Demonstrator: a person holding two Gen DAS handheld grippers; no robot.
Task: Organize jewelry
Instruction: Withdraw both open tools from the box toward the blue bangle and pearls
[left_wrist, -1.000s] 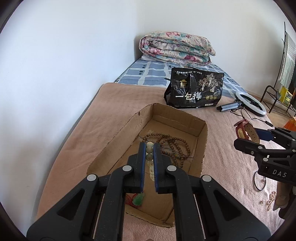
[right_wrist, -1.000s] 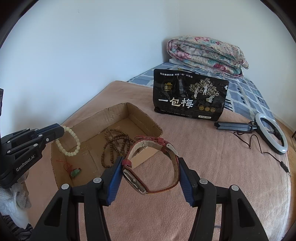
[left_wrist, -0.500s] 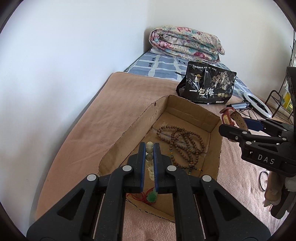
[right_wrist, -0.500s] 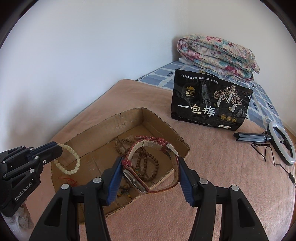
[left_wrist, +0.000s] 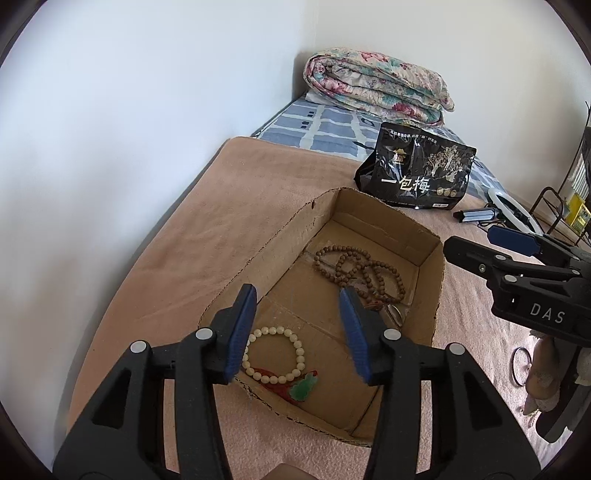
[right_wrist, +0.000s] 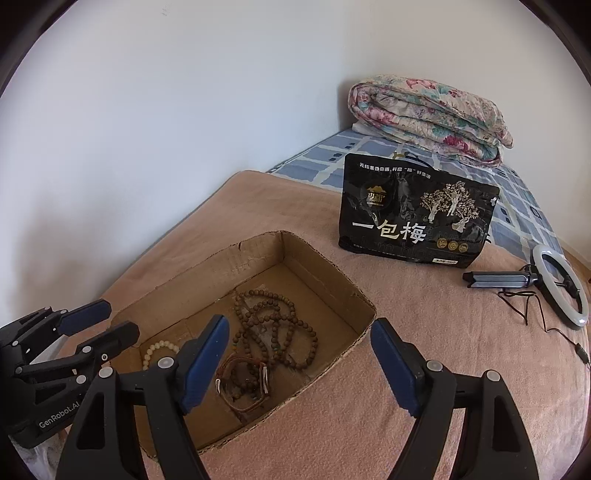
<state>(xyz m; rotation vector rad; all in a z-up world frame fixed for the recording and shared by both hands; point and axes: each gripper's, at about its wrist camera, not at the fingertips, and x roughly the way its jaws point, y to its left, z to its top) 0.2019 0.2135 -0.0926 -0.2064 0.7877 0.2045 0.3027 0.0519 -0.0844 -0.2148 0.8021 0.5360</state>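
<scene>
Both hand-held grippers, left (left_wrist: 301, 328) and right (right_wrist: 301, 365), gape above the box (right_wrist: 321, 373).

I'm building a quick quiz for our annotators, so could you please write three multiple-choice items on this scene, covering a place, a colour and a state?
1. Where does the watch lie?
A. inside the cardboard box
B. on the blanket
C. in the right gripper

2. What colour is the pendant on the pale bead bracelet?
A. blue
B. green
C. yellow

3. How does the left gripper stand?
A. shut on the bracelet
B. shut, empty
C. open, empty

Answers: 1 A, it lies on the box floor beside the brown beads. 2 B, it is bright green. 3 C, the fingers are spread apart, nothing between them.
</scene>
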